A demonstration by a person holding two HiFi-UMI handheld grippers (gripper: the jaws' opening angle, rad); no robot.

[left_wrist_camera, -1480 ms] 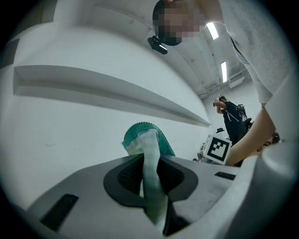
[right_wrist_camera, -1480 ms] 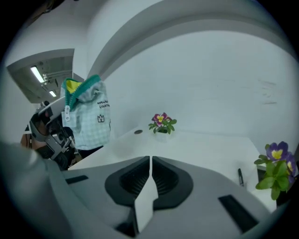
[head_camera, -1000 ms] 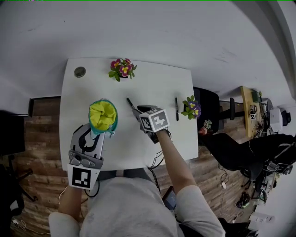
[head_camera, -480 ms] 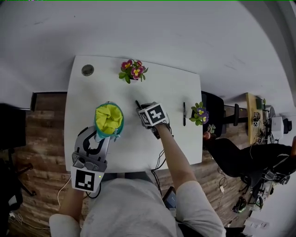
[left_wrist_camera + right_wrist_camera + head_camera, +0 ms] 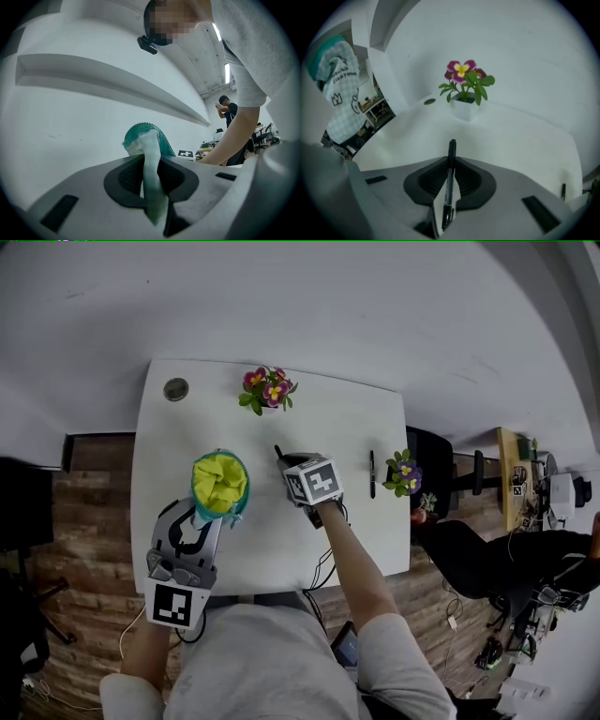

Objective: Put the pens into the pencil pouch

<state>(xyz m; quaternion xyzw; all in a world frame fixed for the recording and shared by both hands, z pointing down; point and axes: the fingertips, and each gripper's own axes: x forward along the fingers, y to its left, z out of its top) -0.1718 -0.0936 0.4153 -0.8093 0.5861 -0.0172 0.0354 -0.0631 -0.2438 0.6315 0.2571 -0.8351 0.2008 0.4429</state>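
Note:
The pencil pouch [image 5: 219, 482] stands open on the white table [image 5: 178, 437], with a teal rim and yellow lining. My left gripper [image 5: 200, 516] is shut on the near edge of the pouch [image 5: 145, 140], and the fabric is pinched between its pads. To the right of the pouch my right gripper [image 5: 285, 463] points steeply down at the table and is shut on a black pen [image 5: 450, 176]. The tip of the pen [image 5: 277, 452] sticks out ahead of the jaws. A second black pen [image 5: 372, 473] lies further right on the table. In the right gripper view the pouch [image 5: 340, 89] shows at the far left.
A white pot with pink flowers [image 5: 266, 388] stands at the table's far edge, also in the right gripper view [image 5: 464, 89]. A purple-flowered pot [image 5: 405, 472] sits at the right edge beside the second pen [image 5: 563, 191]. A round cable cap [image 5: 175, 388] is at the far left corner.
My right gripper, with the pen in it, has shifted slightly toward the pouch and lower. The left gripper keeps its hold on the pouch and has not moved.

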